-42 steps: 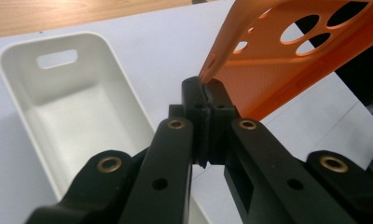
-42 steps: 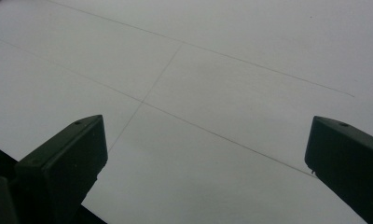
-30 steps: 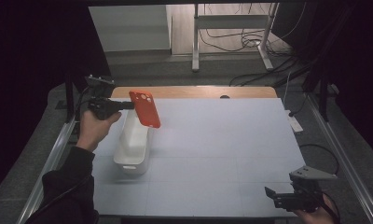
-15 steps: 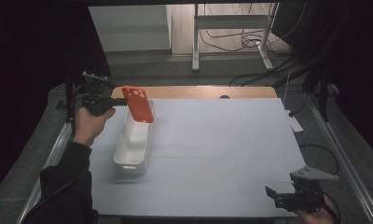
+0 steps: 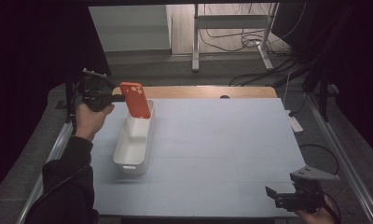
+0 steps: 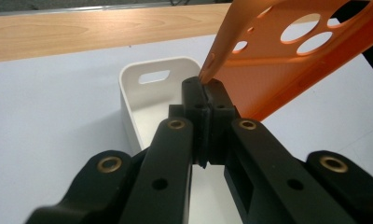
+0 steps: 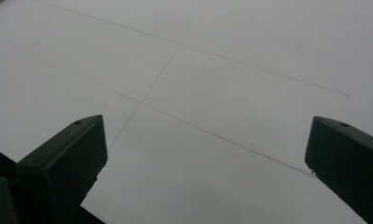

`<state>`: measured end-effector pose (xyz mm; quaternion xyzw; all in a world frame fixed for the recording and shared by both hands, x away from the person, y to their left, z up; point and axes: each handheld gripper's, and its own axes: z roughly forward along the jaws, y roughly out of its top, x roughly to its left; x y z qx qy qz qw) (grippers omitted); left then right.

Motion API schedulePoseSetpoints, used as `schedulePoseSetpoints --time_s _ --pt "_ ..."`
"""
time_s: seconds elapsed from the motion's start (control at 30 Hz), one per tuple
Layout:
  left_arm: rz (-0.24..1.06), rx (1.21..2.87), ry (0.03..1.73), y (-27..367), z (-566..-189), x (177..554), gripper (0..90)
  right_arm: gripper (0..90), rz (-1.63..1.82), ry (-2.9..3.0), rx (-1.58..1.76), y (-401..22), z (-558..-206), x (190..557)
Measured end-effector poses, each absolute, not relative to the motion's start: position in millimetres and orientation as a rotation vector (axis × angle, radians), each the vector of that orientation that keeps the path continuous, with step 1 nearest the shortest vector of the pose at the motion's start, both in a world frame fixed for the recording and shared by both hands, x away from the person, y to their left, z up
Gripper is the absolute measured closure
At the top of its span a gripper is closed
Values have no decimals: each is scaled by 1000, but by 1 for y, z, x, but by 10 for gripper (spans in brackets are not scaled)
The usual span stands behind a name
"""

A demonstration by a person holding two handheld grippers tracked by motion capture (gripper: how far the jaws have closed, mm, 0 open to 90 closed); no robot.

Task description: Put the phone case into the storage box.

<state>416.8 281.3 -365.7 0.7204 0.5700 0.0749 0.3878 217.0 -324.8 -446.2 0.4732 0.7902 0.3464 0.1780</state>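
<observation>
The left hand-held gripper (image 6: 205, 100) pinches the thin edge of a smooth orange phone case (image 5: 135, 99) with round camera cutouts, held above the far end of a glossy white oblong bin (image 5: 133, 144) on the matte pale counter (image 5: 222, 149). The right hand-held gripper (image 7: 205, 154) stands spread wide.

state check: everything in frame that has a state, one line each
Orange plastic phone case: held by its edge, lifted, tilted above the bin's far end.
White oblong plastic bin: upright on the table, seems empty.
Left gripper: shut on the case edge.
Right gripper: open, nothing between its jaws, over the table.
</observation>
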Motion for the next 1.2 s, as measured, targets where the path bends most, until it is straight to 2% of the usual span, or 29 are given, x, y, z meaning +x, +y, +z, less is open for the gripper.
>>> schedulePoseSetpoints --time_s 0.6,1.2 --pt "234 1831 1498 282 -375 434 889 0 973 2249 1324 -324 -446 217" --pt "221 1829 1554 282 -395 451 889 0 973 2260 1313 -323 -447 216"
